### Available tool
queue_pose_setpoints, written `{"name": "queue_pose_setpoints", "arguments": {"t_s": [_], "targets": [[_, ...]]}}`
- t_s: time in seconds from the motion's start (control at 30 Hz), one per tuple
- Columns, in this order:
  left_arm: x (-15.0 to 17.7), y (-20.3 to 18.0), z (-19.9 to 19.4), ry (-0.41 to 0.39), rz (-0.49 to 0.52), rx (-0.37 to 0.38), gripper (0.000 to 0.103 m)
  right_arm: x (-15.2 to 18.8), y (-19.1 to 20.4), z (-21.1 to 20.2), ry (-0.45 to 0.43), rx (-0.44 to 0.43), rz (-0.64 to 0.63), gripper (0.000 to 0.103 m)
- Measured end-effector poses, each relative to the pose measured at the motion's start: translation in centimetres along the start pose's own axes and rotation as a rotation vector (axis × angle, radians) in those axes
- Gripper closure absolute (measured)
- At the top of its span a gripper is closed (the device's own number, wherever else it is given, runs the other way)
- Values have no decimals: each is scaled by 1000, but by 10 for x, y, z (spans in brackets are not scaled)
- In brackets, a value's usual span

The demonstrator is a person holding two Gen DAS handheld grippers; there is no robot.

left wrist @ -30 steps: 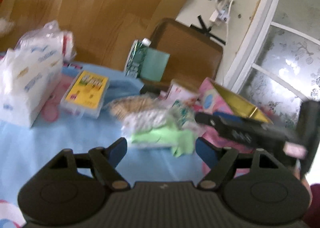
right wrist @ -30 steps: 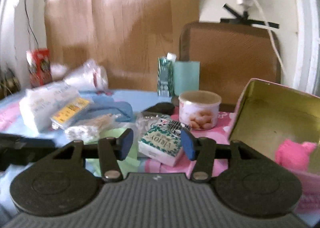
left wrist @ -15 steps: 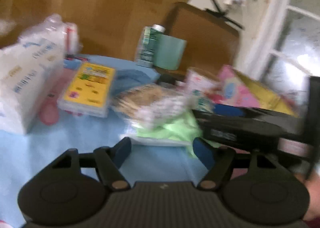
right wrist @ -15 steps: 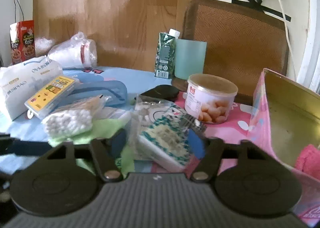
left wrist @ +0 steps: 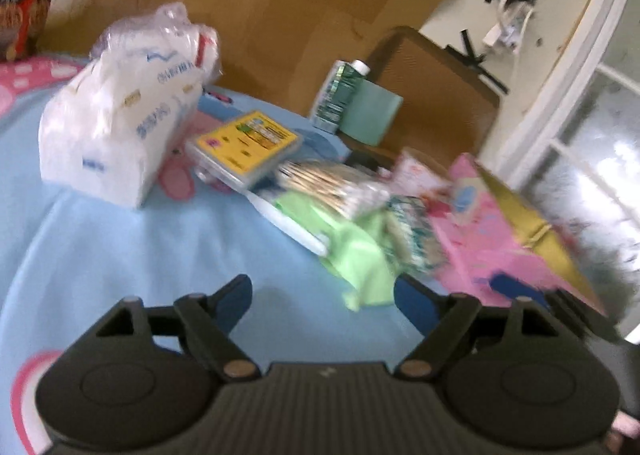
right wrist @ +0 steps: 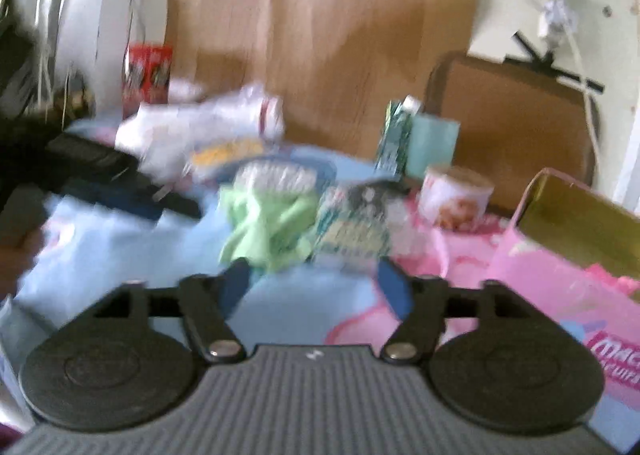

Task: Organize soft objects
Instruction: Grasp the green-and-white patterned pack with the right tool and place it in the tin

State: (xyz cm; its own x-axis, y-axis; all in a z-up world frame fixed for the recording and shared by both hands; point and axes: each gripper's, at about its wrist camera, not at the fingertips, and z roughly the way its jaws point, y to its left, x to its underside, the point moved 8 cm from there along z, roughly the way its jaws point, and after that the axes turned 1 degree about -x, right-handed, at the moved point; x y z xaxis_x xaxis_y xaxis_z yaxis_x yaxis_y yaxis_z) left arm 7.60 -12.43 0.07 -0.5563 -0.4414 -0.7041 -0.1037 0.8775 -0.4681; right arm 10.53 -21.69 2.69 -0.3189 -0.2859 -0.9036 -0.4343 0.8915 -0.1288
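Presently both grippers, left (left wrist: pixel 322 301) and right (right wrist: pixel 314 283), hover with fingers apart and empty, green cloth (right wrist: pixel 266 227) just ahead, seemingly targeted for pickup.

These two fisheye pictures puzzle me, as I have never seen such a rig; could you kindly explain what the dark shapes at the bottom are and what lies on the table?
No robot is here: a person holds a two-finger tool in each hand, and a camera on each tool looks forward along its fingers. The dark ribbed shape at the bottom of each picture is that tool's body. The left gripper and the right gripper both stand open and hold nothing.

On the blue and pink tablecloth lie a green cloth, a bag of cotton swabs on top of it, a white tissue pack, a yellow flat box and a small patterned packet. To the right stands an open pink tin with something pink inside. Both pictures are blurred by motion.
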Motion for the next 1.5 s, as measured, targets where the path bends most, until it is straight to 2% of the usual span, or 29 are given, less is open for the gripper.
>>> {"name": "queue_pose_setpoints", "arguments": {"t_s": [0.1, 0.2, 0.23, 0.27, 0.3, 0.33, 0.37, 0.47, 0.57, 0.6, 0.7, 0.87, 0.93, 1.03, 1.1, 1.17, 1.2, 1.23, 1.37, 1.5], "targets": [[-7, -16, -3, 17, -33, 106, 35, -11, -14, 18, 11, -7, 34, 20], [-20, -39, 6, 29, -10, 181, 43, -12, -27, 50, 86, -18, 73, 21], [-22, -49, 14, 36, 2, 193, 43, -8, -31, 55, 110, -27, 84, 24], [-25, -52, 21, 49, 9, 191, 43, -5, -33, 63, 138, -45, 95, 33], [-26, -55, 28, 65, 11, 185, 43, 0, -36, 68, 165, -69, 116, 47], [-27, -56, 36, 87, 11, 187, 44, 5, -40, 69, 184, -84, 144, 48], [-25, -61, 44, 109, 4, 191, 47, 7, -42, 63, 170, -95, 164, 48], [-14, -64, 59, 177, 14, 195, 48, 14, -36, 34, 147, -105, 161, 48], [4, -72, 68, 251, 51, 237, 69, 28, -30, 0, 125, -147, 216, 48], [8, -76, 67, 256, 81, 241, 74, 33, -29, -9, 115, -122, 219, 48], [4, -106, 64, 212, 163, 281, 74, 31, -39, -29, 37, -33, 174, 48], [-27, -176, 68, 131, 274, 344, 70, 2, -77, -55, -136, 122, 177, 48], [-34, -208, 83, 108, 328, 341, 67, -5, -98, -55, -158, 175, 197, 48], [-33, -235, 106, 91, 384, 313, 61, -10, -130, -45, -143, 228, 265, 47], [-30, -247, 123, 92, 405, 276, 46, -8, -148, -38, -119, 262, 301, 46], [-28, -249, 132, 78, 408, 234, 38, -1, -164, -27, -65, 294, 326, 35], [-26, -248, 131, 71, 408, 227, 37, 3, -170, -27, -51, 306, 347, 30], [-24, -242, 126, 69, 410, 239, 37, 6, -174, -30, -55, 316, 370, 29], [-27, -211, 85, 7, 420, 307, 36, 7, -172, -44, -114, 355, 406, 29], [-25, -164, 35, -74, 412, 350, 36, -3, -146, -60, -241, 379, 361, 30]]}}
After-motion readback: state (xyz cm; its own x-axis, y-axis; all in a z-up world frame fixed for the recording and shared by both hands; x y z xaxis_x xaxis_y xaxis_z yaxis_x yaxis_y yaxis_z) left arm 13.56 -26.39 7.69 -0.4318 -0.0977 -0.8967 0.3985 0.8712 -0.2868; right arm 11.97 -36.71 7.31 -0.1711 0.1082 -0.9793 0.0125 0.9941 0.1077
